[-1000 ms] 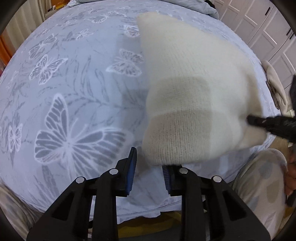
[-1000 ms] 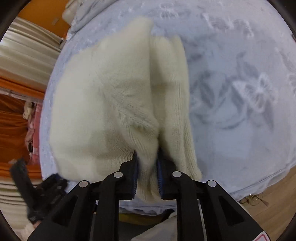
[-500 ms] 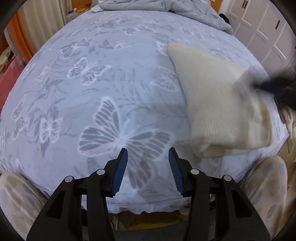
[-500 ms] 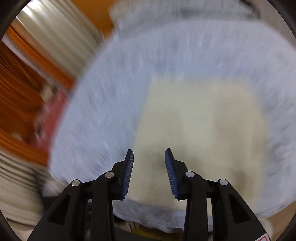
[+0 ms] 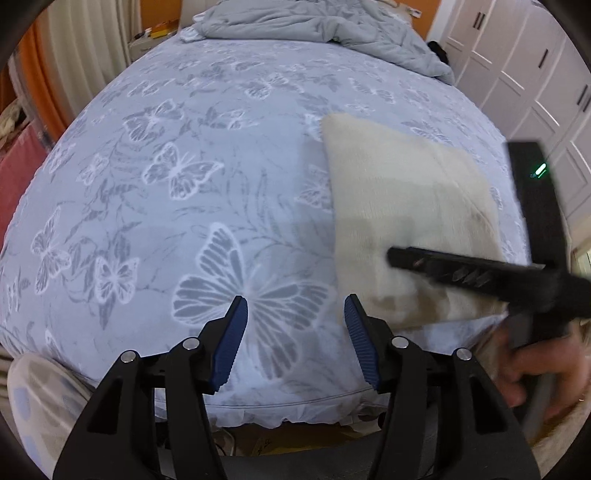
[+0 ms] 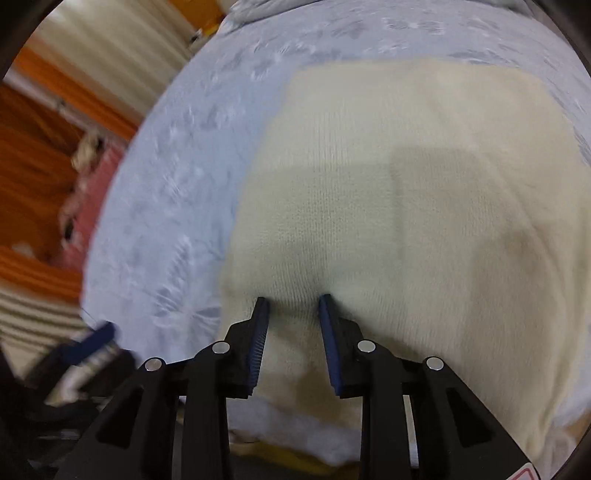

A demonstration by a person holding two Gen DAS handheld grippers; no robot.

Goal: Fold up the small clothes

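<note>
The left tool (image 5: 293,314), black with blue ribbed pads, hangs with its fingers wide apart and nothing between them, above the near edge of the bed (image 5: 155,155). Directly past its fingertips lies a large white-and-grey butterfly print (image 5: 255,291) on the pale blue bedsheet.

The right tool (image 6: 291,314), of the same black and blue make, has its fingers apart as well. Their tips sit low over the near edge of the cream knitted garment (image 6: 406,192); a strip of the knit shows between them, but the pads stand clear of it on both sides and grip nothing. Whether the tips touch the cloth cannot be told. In the left wrist view this right tool (image 5: 402,258) reaches in from the right as a blurred dark bar over the garment's near corner, held by the person's right hand (image 5: 532,373).

The cream knitted garment (image 5: 402,214) lies flat on the bed as a folded, roughly four-sided shape near the bed's front right edge, to the right of the left tool and well apart from it.

Farther off, a rumpled grey quilt (image 5: 317,26) is heaped at the head of the bed. White panelled wardrobe doors (image 5: 517,70) stand to the right, and orange and cream curtains (image 6: 55,122) hang on the left.
</note>
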